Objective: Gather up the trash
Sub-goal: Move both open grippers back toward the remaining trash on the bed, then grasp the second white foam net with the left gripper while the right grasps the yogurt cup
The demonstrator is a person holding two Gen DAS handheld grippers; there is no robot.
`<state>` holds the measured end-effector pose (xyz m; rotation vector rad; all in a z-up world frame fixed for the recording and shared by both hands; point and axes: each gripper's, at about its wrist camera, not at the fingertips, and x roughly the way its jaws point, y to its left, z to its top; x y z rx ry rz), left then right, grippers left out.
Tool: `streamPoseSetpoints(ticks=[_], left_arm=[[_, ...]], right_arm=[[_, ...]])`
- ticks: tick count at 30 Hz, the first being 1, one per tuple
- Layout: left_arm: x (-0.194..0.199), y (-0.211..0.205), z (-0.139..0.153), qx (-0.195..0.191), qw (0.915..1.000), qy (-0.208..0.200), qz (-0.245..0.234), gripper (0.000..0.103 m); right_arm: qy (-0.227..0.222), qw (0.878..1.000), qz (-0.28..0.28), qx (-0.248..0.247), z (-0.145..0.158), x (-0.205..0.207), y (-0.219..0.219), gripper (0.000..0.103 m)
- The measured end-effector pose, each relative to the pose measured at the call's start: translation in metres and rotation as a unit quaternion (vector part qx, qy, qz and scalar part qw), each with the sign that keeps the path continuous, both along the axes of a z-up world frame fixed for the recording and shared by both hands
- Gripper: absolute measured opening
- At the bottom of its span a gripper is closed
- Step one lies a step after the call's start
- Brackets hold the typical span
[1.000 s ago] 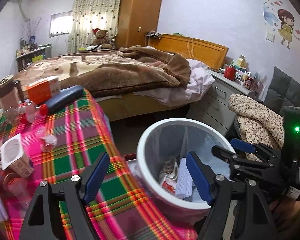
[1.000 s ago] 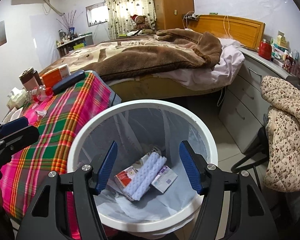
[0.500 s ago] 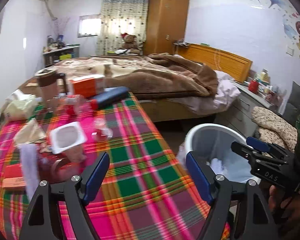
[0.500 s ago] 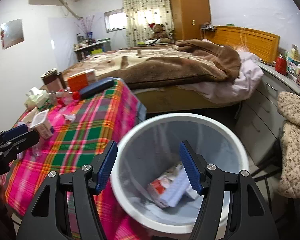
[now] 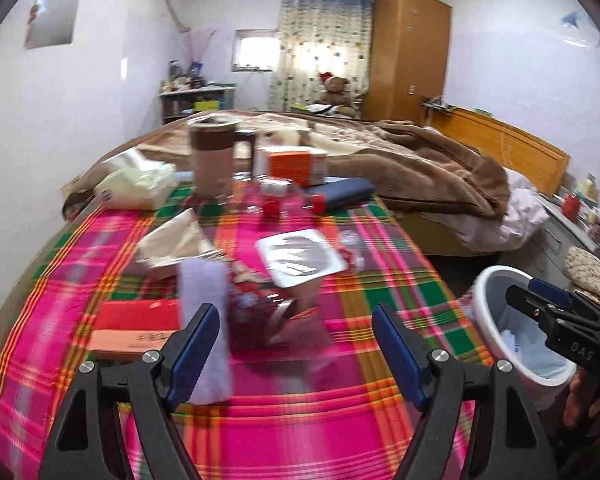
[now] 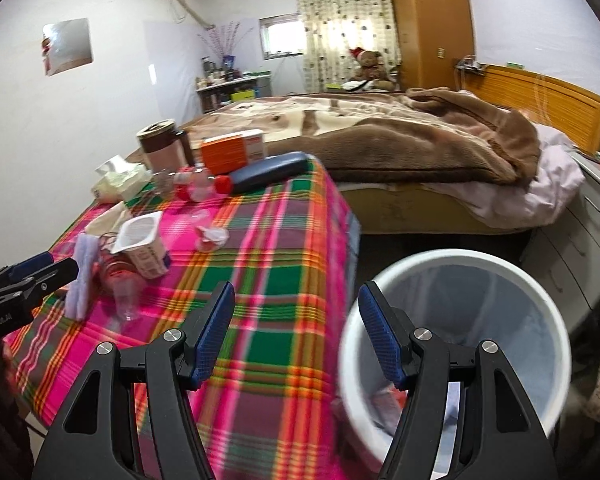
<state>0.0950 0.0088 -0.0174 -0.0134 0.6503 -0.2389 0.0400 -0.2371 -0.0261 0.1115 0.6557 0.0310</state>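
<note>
Left black gripper with blue pads [image 5: 296, 344]: jaws apart, empty, above pink-green plaid tablecloth [image 5: 300, 420]. Ahead, left to right: red flat box [image 5: 140, 314], upright lilac sponge [image 5: 204, 300], white foil-lidded yoghurt cup [image 5: 302, 258]. Bare cloth runs to near edge. Right black gripper [image 6: 296, 336]: jaws apart, empty, straddling table edge and white round lined trash bin [image 6: 460, 264] beside it.

Cloth [image 5: 300, 432] bare near — clutter [image 5: 260, 280] beyond.
</note>
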Motion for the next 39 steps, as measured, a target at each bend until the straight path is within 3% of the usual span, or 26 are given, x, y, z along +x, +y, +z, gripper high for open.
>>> streamPoseSetpoints(ticks=[9, 16, 20, 25, 30, 32, 39], left_arm=[[0.019, 0.046, -0.026, -0.001, 0.9983, 0.035, 0.046, 0.079], [0.036, 0.062, -0.045, -0.016, 0.9963, 0.066, 0.053, 0.079], [0.042, 0.063, -0.049, -0.001, 0.9965, 0.064, 0.053, 0.079], [0.051, 0.066, -0.054, -0.016, 0.9960, 0.073, 0.049, 0.079], [0.055, 0.066, -0.059, -0.025, 0.9960, 0.077, 0.037, 0.067], [0.056, 0.067, -0.059, -0.022, 0.9962, 0.076, 0.037, 0.057], [0.061, 0.074, -0.058, -0.032, 0.9956, 0.077, 0.043, 0.042]], right_arm=[[0.017, 0.999, 0.045, 0.003, -0.004, 0.027, 0.038, 0.066], [0.017, 0.996, 0.082, 0.003, 0.002, 0.048, 0.072, 0.066], [0.020, 0.994, 0.107, 0.006, 0.002, 0.059, 0.091, 0.066], [0.023, 0.991, 0.131, 0.001, 0.000, 0.072, 0.113, 0.066], [0.030, 0.991, 0.129, 0.008, -0.003, 0.085, 0.123, 0.066], [0.033, 0.991, 0.130, 0.019, -0.003, 0.091, 0.124, 0.066], [0.042, 0.988, 0.145, 0.013, -0.006, 0.100, 0.142, 0.072]])
